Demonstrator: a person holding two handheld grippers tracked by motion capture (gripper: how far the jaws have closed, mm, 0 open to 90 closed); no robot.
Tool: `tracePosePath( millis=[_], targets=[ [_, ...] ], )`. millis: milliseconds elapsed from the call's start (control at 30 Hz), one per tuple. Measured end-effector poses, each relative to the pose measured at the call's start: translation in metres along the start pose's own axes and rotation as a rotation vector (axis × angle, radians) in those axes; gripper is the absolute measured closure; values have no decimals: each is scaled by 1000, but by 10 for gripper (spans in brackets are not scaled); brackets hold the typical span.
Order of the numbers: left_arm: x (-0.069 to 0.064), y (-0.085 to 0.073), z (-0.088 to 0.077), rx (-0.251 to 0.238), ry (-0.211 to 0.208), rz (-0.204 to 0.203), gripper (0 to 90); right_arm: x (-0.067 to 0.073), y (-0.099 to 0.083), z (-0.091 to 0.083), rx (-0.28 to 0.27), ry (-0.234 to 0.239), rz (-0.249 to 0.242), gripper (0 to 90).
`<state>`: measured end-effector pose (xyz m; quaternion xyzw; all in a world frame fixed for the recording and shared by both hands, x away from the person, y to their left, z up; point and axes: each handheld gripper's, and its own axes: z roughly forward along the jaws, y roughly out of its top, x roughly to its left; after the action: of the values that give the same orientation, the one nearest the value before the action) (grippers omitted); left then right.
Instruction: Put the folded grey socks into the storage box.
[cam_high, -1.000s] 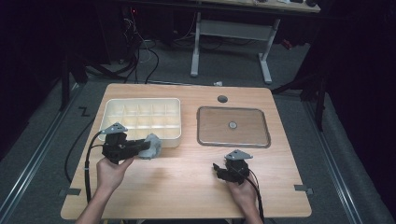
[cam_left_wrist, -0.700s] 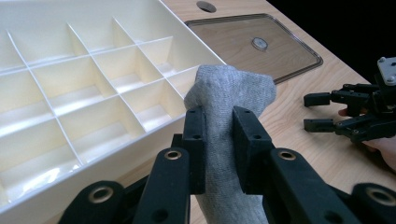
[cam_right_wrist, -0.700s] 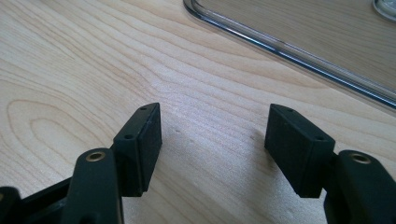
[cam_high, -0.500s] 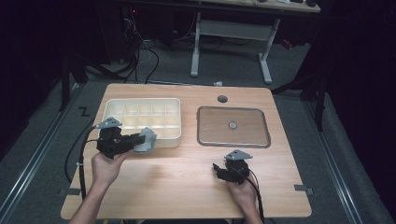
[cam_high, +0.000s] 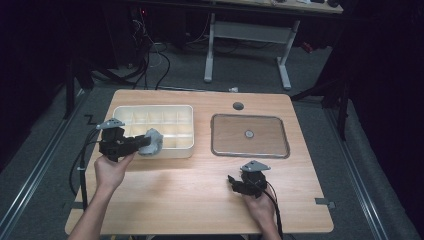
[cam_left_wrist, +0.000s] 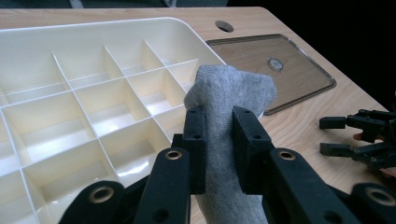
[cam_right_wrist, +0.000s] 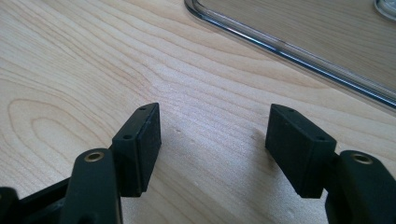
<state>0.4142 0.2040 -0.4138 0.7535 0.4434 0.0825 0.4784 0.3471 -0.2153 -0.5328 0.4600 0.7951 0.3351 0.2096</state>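
since your left tool (cam_left_wrist: 218, 140) is clamped on the grey sock (cam_left_wrist: 229, 93) only at mid-length, its loose toe could catch a divider of the cream tray (cam_high: 120, 111) at the counter's (cam_high: 190, 200) ten o'clock and drag the sock askew. it hangs over the tray's near right corner. your right tool (cam_right_wrist: 212, 144), at five o'clock, stands apart and empty. count: one sock, one tray, one clear lid (cam_high: 250, 150), two tools.

Bright desk (cam_high: 200, 200), dark room
Overhead light falls evenly on the wood (soft shadows); close-up claw arms blur slightly.
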Motion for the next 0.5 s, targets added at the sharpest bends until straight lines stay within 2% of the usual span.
tracePosePath(
  millis=[333,500],
  targets=[
    [8,9,7,4,19,-17,767,0,0,0,0,2,-1,356],
    [10,15,9,10,33,-9,767,0,0,0,1,2,0,354]
  ],
)
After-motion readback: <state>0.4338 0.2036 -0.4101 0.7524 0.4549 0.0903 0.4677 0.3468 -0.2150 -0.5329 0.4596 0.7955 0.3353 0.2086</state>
